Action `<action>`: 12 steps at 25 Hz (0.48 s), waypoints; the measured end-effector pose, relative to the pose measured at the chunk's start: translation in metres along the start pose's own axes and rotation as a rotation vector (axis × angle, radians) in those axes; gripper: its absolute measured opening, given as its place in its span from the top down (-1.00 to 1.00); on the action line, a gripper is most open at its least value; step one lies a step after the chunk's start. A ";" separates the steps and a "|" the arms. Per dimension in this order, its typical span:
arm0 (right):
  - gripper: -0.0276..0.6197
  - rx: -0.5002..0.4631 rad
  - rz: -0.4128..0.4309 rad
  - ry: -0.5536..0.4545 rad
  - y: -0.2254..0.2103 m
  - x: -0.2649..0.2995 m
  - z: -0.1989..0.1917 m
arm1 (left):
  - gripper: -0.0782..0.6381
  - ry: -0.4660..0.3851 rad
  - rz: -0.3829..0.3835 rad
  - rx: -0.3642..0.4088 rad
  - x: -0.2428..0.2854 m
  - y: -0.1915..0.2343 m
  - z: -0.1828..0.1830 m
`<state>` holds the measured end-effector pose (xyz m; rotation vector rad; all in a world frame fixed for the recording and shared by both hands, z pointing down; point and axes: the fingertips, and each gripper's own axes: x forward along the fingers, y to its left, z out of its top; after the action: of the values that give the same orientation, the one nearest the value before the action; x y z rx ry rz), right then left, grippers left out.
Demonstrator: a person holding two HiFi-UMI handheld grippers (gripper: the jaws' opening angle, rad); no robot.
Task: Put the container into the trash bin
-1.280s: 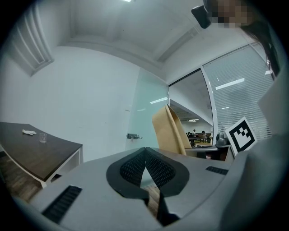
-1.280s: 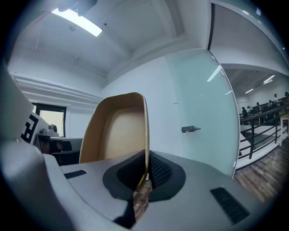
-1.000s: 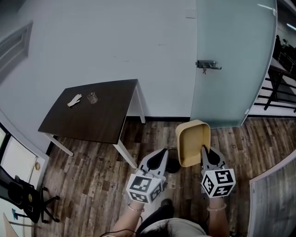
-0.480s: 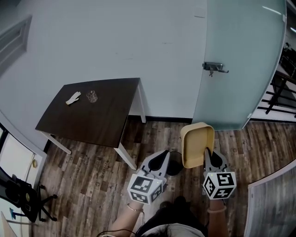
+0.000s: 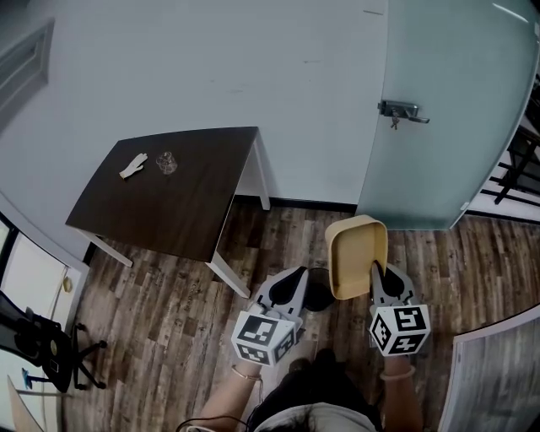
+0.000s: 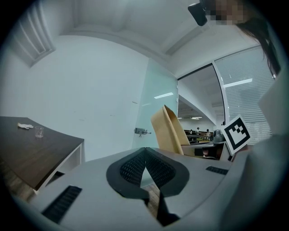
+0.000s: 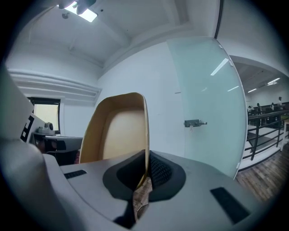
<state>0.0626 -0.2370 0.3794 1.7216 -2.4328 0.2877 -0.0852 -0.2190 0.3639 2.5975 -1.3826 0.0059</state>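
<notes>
Midway, my right tongs point(image 5: 377, 274) clench one wall of the tan, shallow, round-cornered container point(image 5: 359, 253), upright above the wooden floor point(image 5: 169, 312). My left tongs point(image 5: 291, 288) are closed and empty. Best to grip firmly until directly over the dark round object point(image 5: 315, 294), likely the bin.

A dark table point(image 5: 177, 194) with white legs stands against a plain white wall point(image 5: 211, 67). Near the table's far left corner sit a small clear glass point(image 5: 166, 162) and, just left of it, a small white object point(image 5: 133, 165). Right of the table is a frosted glass door point(image 5: 447, 110) with a metal handle point(image 5: 403, 110). A wood-plank floor point(image 5: 152, 304) spreads in front of the table, and a black chair point(image 5: 46, 350) stands off to its left. A ceiling light point(image 7: 81, 10) glows overhead.
</notes>
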 end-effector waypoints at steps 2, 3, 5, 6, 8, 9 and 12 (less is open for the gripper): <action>0.89 0.000 0.013 0.013 -0.005 0.012 -0.007 | 0.73 0.010 0.010 -0.007 0.009 0.004 -0.008; 0.89 -0.005 0.021 0.024 -0.007 0.019 -0.010 | 0.73 0.017 0.015 -0.011 0.014 0.007 -0.012; 0.89 -0.019 0.034 0.044 -0.012 0.034 -0.017 | 0.73 0.029 0.022 -0.017 0.026 0.013 -0.019; 0.89 -0.025 0.041 0.052 -0.014 0.041 -0.019 | 0.73 0.034 0.025 -0.020 0.031 0.016 -0.021; 0.89 -0.037 0.055 0.066 -0.018 0.054 -0.025 | 0.73 0.043 0.033 -0.025 0.041 0.022 -0.027; 0.89 -0.044 0.063 0.075 -0.021 0.062 -0.028 | 0.73 0.047 0.038 -0.027 0.046 0.025 -0.031; 0.89 -0.057 0.084 0.102 -0.031 0.085 -0.038 | 0.73 0.055 0.056 -0.039 0.064 0.037 -0.041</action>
<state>0.0639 -0.3159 0.4385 1.5446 -2.4195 0.3055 -0.0757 -0.2838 0.4168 2.5078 -1.4214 0.0573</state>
